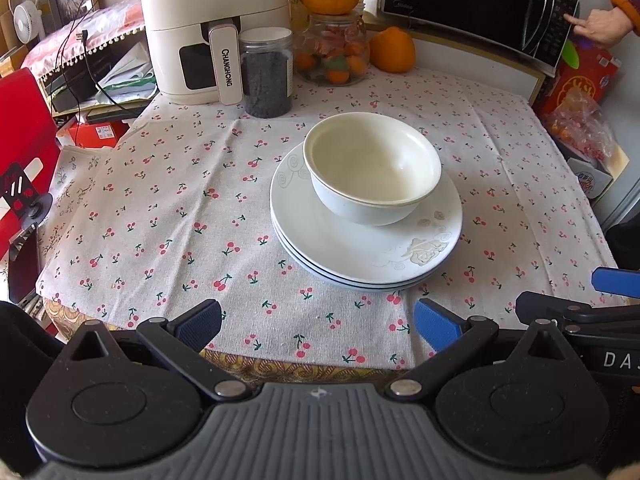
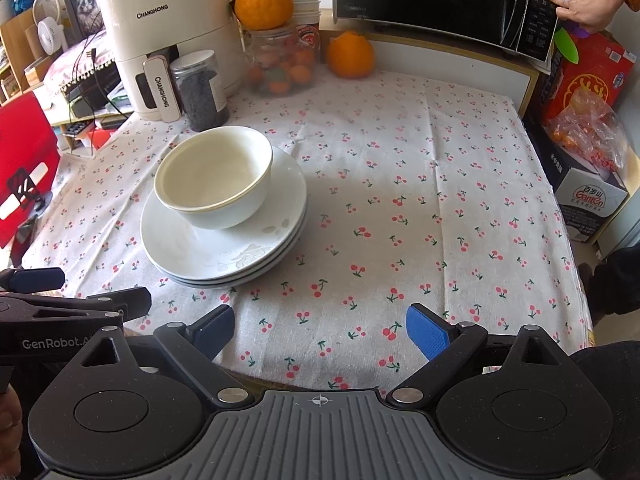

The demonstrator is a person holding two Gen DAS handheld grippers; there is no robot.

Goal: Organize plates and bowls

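White bowl (image 1: 372, 176), white plates (image 1: 360, 248) blue-rimmed, cherry-print tablecloth (image 1: 160, 220), blue fingers (image 1: 434, 330)

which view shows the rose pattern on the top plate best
The left wrist view: the rose pattern faces the camera on the top plate, unobstructed. The right wrist view shows the same pattern fainter and more edge-on, off to its left.

Left tongs (image 1: 318, 326): spread wide, nothing between the blue pads, low at the near edge.
Right tongs (image 2: 320, 334): also spread wide, holding nothing, level alongside the left.
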